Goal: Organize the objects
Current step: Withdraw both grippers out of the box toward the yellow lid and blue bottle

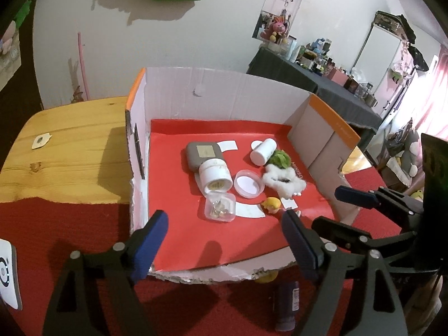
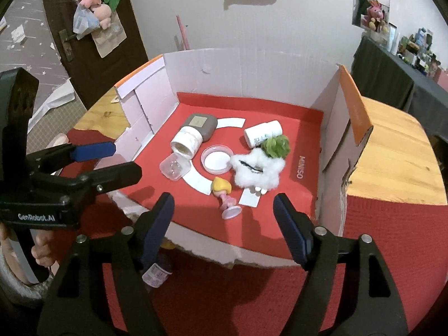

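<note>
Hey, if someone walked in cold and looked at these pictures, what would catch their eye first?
Probably the open cardboard box with its bright red floor, where small things are clustered: a fluffy white plush with a green tuft, a tipped white jar, a grey case and a yellow-haired figurine lying nearest the front. Both hand-held grippers, left and right, hover open and empty at the box's front edge.
</note>
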### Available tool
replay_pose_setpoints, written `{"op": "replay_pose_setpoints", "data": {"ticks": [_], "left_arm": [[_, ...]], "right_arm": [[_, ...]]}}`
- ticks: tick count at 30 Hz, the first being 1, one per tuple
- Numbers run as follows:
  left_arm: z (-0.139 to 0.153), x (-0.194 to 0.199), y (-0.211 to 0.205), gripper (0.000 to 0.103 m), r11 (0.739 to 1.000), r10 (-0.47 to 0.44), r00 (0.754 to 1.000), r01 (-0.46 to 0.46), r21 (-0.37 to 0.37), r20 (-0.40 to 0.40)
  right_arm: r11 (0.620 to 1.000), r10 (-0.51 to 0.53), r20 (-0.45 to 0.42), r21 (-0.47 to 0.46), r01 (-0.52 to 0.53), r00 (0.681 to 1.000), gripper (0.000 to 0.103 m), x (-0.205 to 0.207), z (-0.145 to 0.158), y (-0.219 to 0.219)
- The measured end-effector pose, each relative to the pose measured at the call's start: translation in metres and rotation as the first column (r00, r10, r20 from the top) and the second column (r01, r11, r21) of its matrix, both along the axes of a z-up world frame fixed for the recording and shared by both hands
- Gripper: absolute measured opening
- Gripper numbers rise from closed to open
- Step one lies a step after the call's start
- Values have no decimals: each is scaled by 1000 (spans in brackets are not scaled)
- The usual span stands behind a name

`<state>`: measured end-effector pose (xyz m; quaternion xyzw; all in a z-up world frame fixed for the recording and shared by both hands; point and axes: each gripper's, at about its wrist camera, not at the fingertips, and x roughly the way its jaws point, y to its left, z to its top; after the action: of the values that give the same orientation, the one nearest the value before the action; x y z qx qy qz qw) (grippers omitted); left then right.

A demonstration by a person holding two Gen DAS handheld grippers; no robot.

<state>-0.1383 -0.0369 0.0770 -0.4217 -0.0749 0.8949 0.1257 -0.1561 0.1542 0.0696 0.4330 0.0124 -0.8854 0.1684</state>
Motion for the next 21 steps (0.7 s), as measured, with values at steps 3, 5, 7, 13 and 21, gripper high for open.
{"op": "replay_pose_setpoints", "data": {"ticks": [3,5,7,13,21], "left_arm": [[-1,2,-1,85,1000,4,1000,-4,-1,4],[-1,5,-2,85,1000,6,1000,-6,0,5],[0,6,-2,89,1000,6,1000,-6,-2,3],[5,17,-1,95,1000,11,1000,-11,-13,-22],[9,30,-2,100,999,29,999,-30,-25,-36]], "right_arm": [[1000,1,-13,6,-1,1000,73,5,3,-1],[1000,0,-26,13,1,1000,80,9,6,-2],[1000,1,-35,16,-1,999,81,13,9,-3],[1000,12,-46,20,-11,999,81,25,11,-5],[1000,15,-55,15,-14,998,81,40,13,-7]]}}
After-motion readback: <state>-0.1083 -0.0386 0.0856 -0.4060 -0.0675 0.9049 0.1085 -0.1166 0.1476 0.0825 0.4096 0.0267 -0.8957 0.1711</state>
